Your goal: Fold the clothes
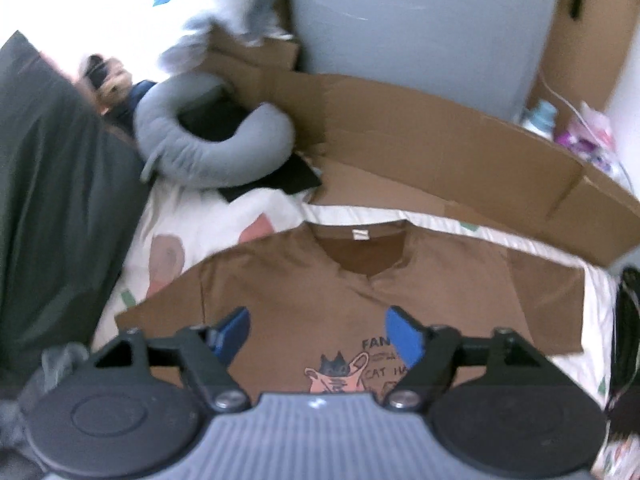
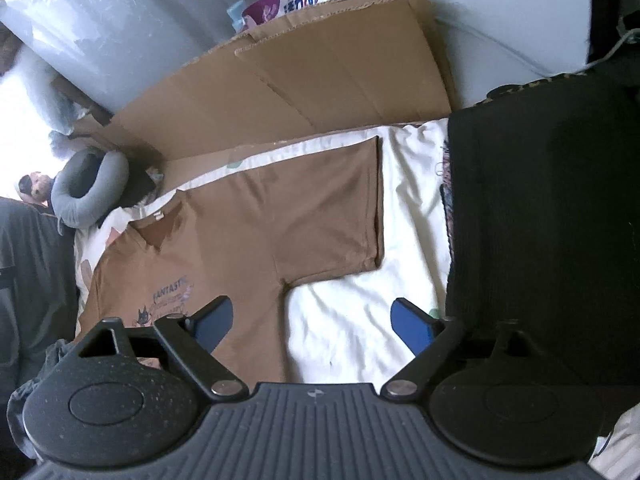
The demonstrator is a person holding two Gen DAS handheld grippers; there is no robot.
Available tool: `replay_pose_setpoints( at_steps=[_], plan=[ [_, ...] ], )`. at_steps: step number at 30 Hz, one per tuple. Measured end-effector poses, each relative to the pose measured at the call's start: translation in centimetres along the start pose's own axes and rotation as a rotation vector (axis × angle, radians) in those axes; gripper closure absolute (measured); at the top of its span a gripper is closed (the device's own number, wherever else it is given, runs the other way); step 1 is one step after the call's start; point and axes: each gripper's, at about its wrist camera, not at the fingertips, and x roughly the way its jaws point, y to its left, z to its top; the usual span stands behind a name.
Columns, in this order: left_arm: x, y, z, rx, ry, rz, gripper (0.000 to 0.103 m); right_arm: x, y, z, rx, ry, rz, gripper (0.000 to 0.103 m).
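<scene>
Left gripper (image 1: 318, 334): blue finger pads (image 1: 404, 334) on black linkage arms, silver pivot screws (image 1: 226, 400), two round black discs, ribbed grey body with a small white mark. Right gripper (image 2: 312, 322): same build, ribbed body darker, black discs faintly speckled.

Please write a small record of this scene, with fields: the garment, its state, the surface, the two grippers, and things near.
garment: brown T-shirt with cat print
state: spread flat, front up, both sleeves out, not yet folded
surface: white patterned bed sheet
left gripper: open, above the chest, holding nothing
right gripper: open, above the shirt's side edge below the sleeve, holding nothing
near: flattened cardboard beyond the collar; grey neck pillow; black garment
</scene>
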Motion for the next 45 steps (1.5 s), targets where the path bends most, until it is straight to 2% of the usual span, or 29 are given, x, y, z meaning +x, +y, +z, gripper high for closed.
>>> replay_pose_setpoints(
  at_steps=[3,6,9,13,24,27,29,33,45],
  plan=[
    [0.4,0.1,-1.5,-0.03,0.009,0.003,0.019,-0.2,-0.1,-1.4,-0.004,-0.022,0.002,0.008],
    [0.9,-0.4,-3.4,-0.019,0.038,0.03,0.019,-0.5,-0.1,-2.8,-0.008,-0.044,0.004,0.007],
    [0.9,-1.0,-4.9,-0.024,0.05,0.004,0.019,-0.5,0.4,-3.6,-0.02,-0.06,0.004,0.007],
    [0.2,-2.4,-6.3,-0.052,0.0,-0.062,0.016,-0.3,1.3,-3.9,-0.048,-0.083,0.018,0.007],
    [0.7,-9.5,-8.9,0.072,-0.078,-0.14,0.015,1.8,1.3,-4.2,-0.043,-0.083,0.013,0.007],
    [1.1,-11.4,-9.3,0.09,-0.101,-0.169,0.013,2.7,1.1,-4.5,-0.035,-0.112,0.017,0.007],
    [1.7,-12.5,-9.6,0.094,-0.113,-0.189,0.012,3.5,0.9,-4.6,-0.023,-0.127,0.018,0.007],
    [3.5,-14.8,-10.2,0.105,-0.123,-0.214,0.012,5.6,0.6,-4.9,-0.007,-0.098,0.028,0.007],
    [11.0,-21.0,-11.5,0.103,-0.057,-0.27,0.013,9.1,-1.9,-5.9,0.108,-0.125,0.027,0.007]
  ],
)
